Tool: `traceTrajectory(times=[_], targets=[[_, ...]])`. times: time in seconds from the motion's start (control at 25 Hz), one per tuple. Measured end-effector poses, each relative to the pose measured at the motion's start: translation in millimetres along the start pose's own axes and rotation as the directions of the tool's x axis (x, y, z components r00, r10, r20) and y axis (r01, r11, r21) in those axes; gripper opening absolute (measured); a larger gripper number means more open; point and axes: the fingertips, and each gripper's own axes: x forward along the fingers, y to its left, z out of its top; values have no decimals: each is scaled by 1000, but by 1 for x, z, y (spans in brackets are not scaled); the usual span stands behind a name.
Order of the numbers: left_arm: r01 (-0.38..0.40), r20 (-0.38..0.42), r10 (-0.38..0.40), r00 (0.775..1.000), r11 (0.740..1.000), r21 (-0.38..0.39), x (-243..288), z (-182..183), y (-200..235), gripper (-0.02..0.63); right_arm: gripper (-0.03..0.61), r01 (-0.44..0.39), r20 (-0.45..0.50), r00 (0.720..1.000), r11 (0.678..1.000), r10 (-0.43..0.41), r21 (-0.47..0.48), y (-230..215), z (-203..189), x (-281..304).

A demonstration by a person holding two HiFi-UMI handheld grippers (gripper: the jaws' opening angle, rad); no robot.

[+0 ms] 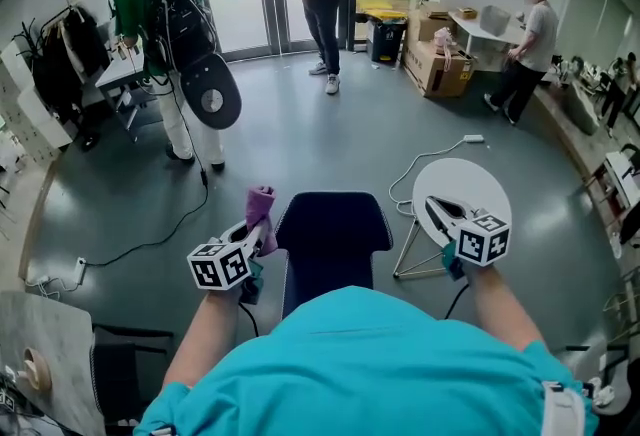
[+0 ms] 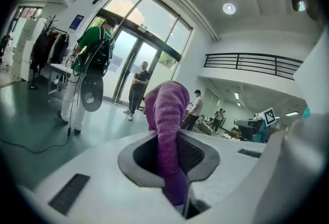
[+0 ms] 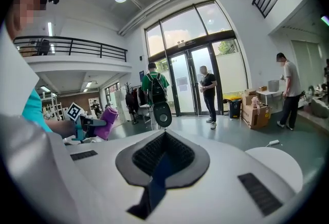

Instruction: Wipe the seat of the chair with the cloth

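Either side of chair (image 1: 332,236) | my left gripper (image 1: 262,227) held forward, jaws clamped on cloth (image 1: 261,204) | right gripper (image 1: 433,205) forward, jaws together, empty

Both forearms are held out in front of the body, bare below teal sleeves. The left gripper (image 1: 262,226) is carried ahead of the left forearm (image 1: 205,334), with its marker cube turned up toward the head camera and its jaws pointed forward. In the left gripper view, that gripper (image 2: 174,153) is seen clamped on a purple cloth (image 2: 167,115), which is pinched between the pads and stands up past the tips. The right gripper (image 1: 438,210) is held ahead of the right forearm (image 1: 497,302), about level with the left and well apart from it. In its own view, the right gripper (image 3: 162,160) is seen closed to a point, with nothing gripped.
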Motion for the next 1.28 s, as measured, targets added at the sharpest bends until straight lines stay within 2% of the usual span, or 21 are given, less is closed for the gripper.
traceTrajectory(times=[0.28,1.28], targets=[[27,-13,-27,1000,999,17,10,5,-11,52,-5,-20,-1,1000,999,20,39,-11,4,12],[68,-39,-68,997,998,7,23,0,-22,52,-5,-22,-12,1000,1000,22,-11,-12,-1,12]])
